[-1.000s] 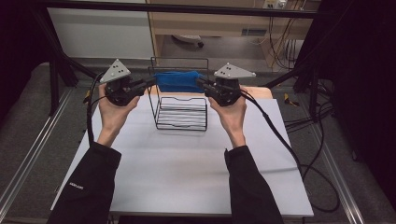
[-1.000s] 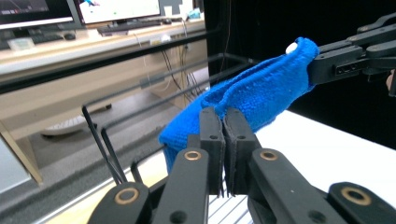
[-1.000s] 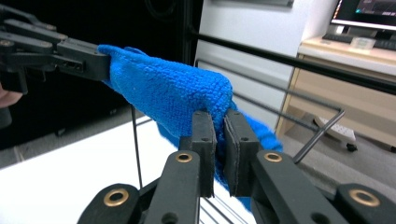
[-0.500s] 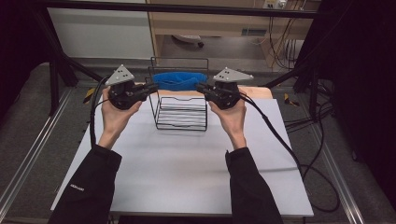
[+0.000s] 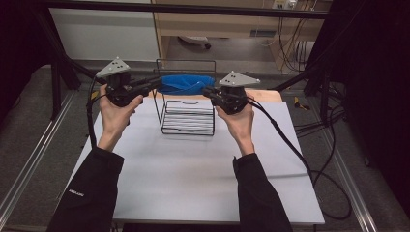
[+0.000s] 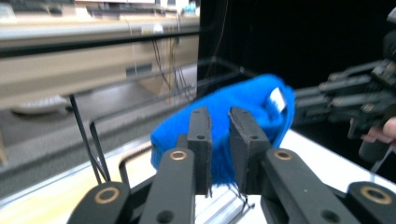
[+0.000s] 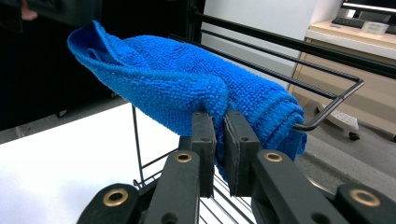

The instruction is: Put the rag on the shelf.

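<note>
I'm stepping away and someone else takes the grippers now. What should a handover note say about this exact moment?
Left gripper: shut on the blue towel, at its left end.
Right gripper: shut on the same towel, at its right end.
The towel hangs bunched between the two, at the top of the black wire rack, which stands on the white table. Whether it touches the rack's top bar is unclear.
Done: towel gripped at both ends.
Left, probably: drape it on the rack or lift it clear, then release.
</note>
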Available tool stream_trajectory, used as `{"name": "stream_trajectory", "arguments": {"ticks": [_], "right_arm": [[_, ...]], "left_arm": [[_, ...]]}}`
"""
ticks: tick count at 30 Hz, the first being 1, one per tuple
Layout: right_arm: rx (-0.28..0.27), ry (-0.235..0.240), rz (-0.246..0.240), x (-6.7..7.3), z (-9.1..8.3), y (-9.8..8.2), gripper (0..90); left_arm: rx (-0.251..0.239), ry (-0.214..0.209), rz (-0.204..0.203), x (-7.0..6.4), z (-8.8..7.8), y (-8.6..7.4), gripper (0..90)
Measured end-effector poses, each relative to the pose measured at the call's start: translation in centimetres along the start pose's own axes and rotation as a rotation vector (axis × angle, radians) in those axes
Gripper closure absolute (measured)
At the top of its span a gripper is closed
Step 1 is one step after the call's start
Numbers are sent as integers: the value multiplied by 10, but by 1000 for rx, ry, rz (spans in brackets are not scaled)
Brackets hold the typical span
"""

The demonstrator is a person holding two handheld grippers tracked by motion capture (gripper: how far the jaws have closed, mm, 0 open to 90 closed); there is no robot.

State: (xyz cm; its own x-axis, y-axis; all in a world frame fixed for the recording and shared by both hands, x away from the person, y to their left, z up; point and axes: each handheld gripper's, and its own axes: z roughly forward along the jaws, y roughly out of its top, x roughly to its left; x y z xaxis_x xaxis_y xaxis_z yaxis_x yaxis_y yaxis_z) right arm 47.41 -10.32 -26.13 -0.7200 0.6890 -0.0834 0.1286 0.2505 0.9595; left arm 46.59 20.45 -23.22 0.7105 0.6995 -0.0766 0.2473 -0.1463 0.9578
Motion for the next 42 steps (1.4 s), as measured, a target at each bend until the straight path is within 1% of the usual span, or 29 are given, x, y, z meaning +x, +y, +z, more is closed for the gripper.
{"name": "stream_trajectory", "arguments": {"ticks": [1,5,9,12,15,18,20,21,22,23,26,27,29,31,33,35,36,38,40,42], "right_arm": [[-1,1,0,0,0,0,834],[5,2,-19,1,-1,-1,816],[7,8,-26,2,-2,-1,771],[1,19,-20,3,-4,0,689],[-5,31,-10,5,-8,1,579],[-32,41,8,7,-13,3,524],[-48,52,24,7,-15,5,526],[-52,53,33,6,-16,5,555],[-47,59,42,6,-16,5,622],[-34,63,49,5,-16,5,694],[27,69,66,5,-9,1,834],[43,65,67,5,-5,-2,867],[67,66,91,3,1,-8,897],[90,41,115,-1,8,-15,900],[99,21,126,-4,12,-20,900],[95,19,135,-6,15,-23,891],[94,17,130,-6,15,-24,878],[85,16,122,-5,13,-24,851],[66,15,121,-5,8,-23,812],[47,16,125,-6,0,-22,747]], "left_arm": [[27,-7,-2,0,3,-2,822],[90,-28,-14,3,11,-14,863],[136,-21,-11,6,17,-21,881],[151,-9,1,6,20,-23,886],[162,9,17,6,22,-24,889],[181,22,25,6,27,-26,890],[186,28,27,6,29,-27,891],[185,29,28,6,30,-27,890],[182,29,27,6,31,-28,890],[180,29,24,6,31,-28,890],[172,29,25,7,32,-31,885],[171,30,25,7,32,-32,883],[173,28,25,7,32,-34,877],[176,28,23,8,33,-35,872],[185,32,20,9,35,-37,865],[198,39,22,10,37,-39,851],[204,42,25,10,37,-40,837],[207,39,19,10,36,-42,814],[204,42,16,10,33,-43,772],[205,38,10,10,29,-45,722]]}}
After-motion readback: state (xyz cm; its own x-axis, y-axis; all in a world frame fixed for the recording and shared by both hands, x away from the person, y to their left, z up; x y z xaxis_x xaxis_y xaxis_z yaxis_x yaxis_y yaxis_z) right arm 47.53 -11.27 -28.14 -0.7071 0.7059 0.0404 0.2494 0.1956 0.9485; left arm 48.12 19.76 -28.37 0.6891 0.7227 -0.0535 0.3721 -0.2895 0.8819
